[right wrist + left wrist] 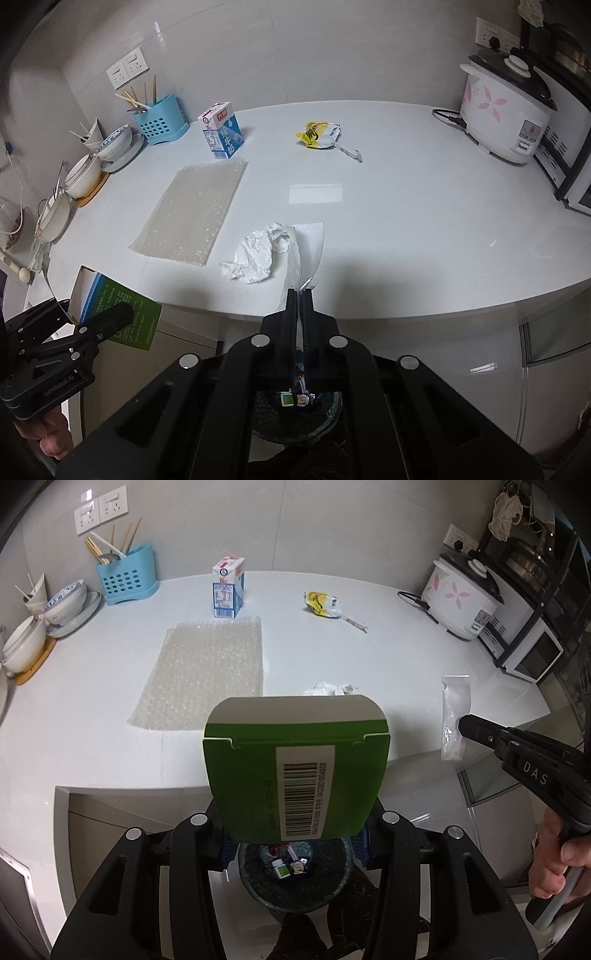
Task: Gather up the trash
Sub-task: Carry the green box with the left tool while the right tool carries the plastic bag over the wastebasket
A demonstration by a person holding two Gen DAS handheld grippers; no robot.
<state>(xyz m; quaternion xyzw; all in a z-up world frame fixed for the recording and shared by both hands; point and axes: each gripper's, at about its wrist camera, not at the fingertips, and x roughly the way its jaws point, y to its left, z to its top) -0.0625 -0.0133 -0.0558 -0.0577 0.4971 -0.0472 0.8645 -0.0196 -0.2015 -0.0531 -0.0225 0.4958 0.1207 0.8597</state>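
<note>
My white bench (406, 206) carries a sheet of bubble wrap (192, 210) near its left, with a milk carton (220, 130) standing just behind it. A yellow-and-white wrapper (319, 135) lies farther back, a crumpled tissue (258, 254) near the front edge. At the left are a blue utensil holder (161, 120) and stacked bowls (118, 142); at the right, a rice cooker (506, 110).

The worktop (369, 657) is white. The box (295, 771) is green with a white flap and a white label full of black bars. The milk carton (228, 587) is blue and white with some red. The wrapper (322, 604) is yellow and white. The chopstick holder (127, 576) is light blue with round holes. The rice cooker (460, 594) is white with pink flowers and a black lid. The bowls (66, 600) are white with blue patterns. Both grippers, the left gripper (295, 830) and the right gripper (301, 295), are black.
</note>
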